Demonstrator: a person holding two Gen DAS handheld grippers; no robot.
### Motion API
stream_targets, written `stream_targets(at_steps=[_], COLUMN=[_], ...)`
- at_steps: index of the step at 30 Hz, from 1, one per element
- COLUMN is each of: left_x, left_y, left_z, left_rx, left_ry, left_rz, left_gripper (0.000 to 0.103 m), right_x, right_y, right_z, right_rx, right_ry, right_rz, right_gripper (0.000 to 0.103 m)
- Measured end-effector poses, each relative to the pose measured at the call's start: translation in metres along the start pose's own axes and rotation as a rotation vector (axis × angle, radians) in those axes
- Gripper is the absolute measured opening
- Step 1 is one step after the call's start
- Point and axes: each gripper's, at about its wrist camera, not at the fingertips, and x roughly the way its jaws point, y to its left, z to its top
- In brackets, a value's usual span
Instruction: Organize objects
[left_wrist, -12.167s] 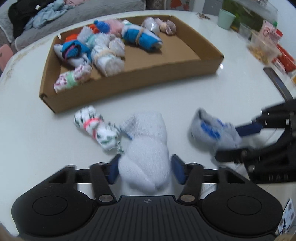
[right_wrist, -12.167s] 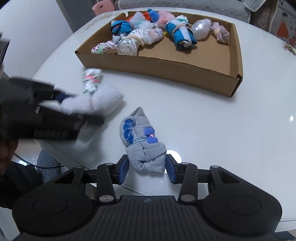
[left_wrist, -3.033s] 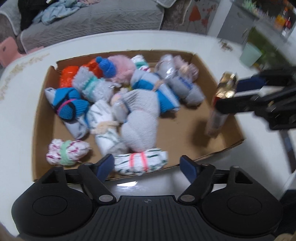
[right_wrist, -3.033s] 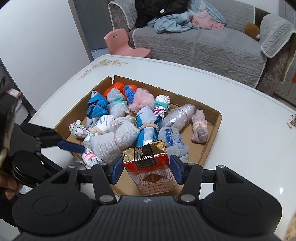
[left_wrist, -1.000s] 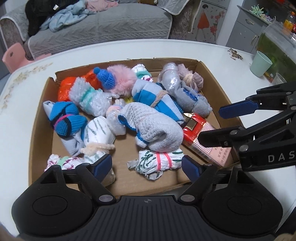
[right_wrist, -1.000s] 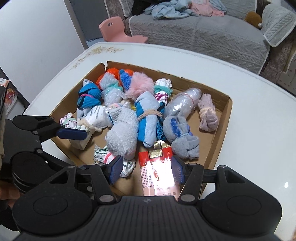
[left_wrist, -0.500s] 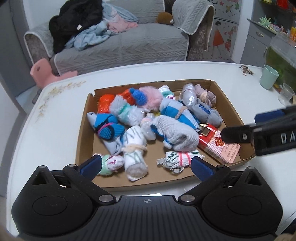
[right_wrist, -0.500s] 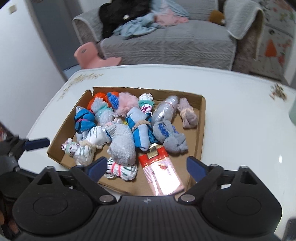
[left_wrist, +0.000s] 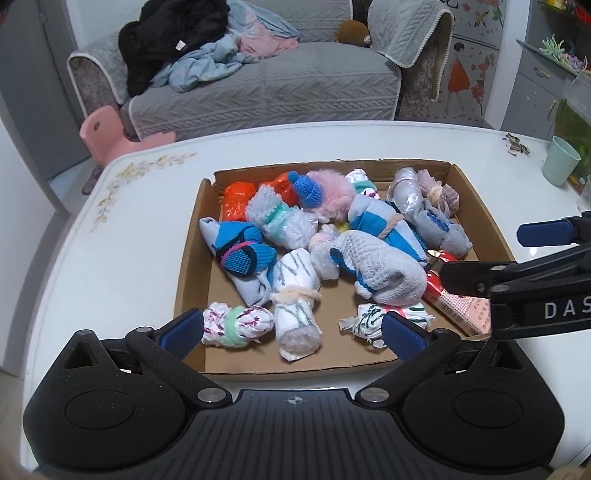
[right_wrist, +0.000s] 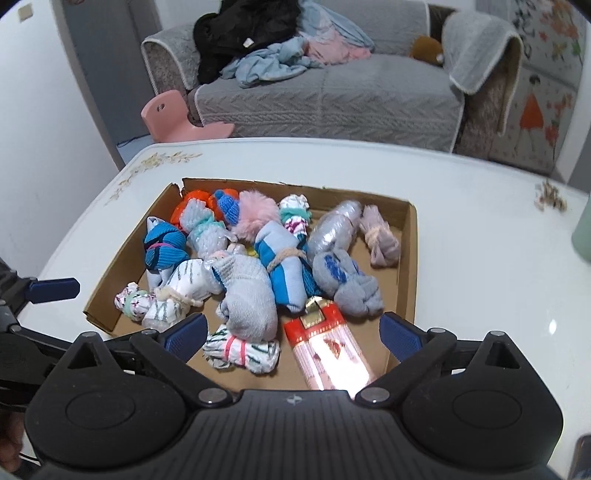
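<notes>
Left wrist view: we note the left claw (left_wrist: 291, 330) standing wide, nothing between its blue pads, poised over the near wall of the cardboard box (left_wrist: 192, 258) on the white desk (left_wrist: 110, 240). Straight ahead of it lie rolled sock bundles: a white one with grey streaks (left_wrist: 295, 295), a pale grey knit one (left_wrist: 384, 269) ahead and to the right, a blue one (left_wrist: 240, 251) ahead and to the left. Far right of this claw the right claw (left_wrist: 484, 254) reaches in from the side, above a red packet (left_wrist: 458, 306) in the box's near right corner.

Right wrist view: the right claw (right_wrist: 291, 336) has its jaws opening, already wide. The red packet (right_wrist: 332, 350) lies flat on the box floor between them, touching neither pad. Just left of it we log a white bundle with a pink band (right_wrist: 240, 350). Left claw (right_wrist: 55, 288) shows at far left, beside the box's left wall (right_wrist: 122, 266).
</notes>
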Motion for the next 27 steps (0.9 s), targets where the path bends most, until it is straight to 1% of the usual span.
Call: stream_targets(at_steps=[2, 7, 11, 15, 18, 23, 27], left_x=[0.001, 0.003, 0.002, 0.002, 0.004, 0.005, 0.005], left_y=[0.001, 0.0, 0.0, 0.001, 0.003, 0.005, 0.007], left_z=[0.001, 0.002, 0.001, -0.001, -0.001, -0.002, 0.001], left_rx=[0.001, 0.014, 0.03, 0.048, 0.056, 0.055, 0.044], left_ry=[-0.001, 0.007, 0.008, 0.01, 0.026, 0.031, 0.027], left_rz=[-0.001, -0.012, -0.025, -0.009, -0.009, -0.007, -0.008], left_gripper=[0.102, 0.102, 0.102, 0.102, 0.102, 0.102, 0.102], right_x=[0.003, 0.005, 0.005, 0.005, 0.004, 0.004, 0.005], right_y=[0.001, 0.0, -0.001, 0.0, 0.001, 0.0, 0.001], right_z=[0.002, 0.004, 0.002, 0.001, -0.001, -0.004, -0.011], right_rx=[0.003, -0.006, 0.009, 0.0, -0.003, -0.003, -0.037], right_ry=[0.004, 0.012, 0.038, 0.051, 0.058, 0.081, 0.119], right_rz=[0.012, 0.009, 0.007, 0.003, -0.001, -0.035, -0.054], right_gripper=[0.1, 0.1, 0.1, 0.1, 0.1, 0.101, 0.102])
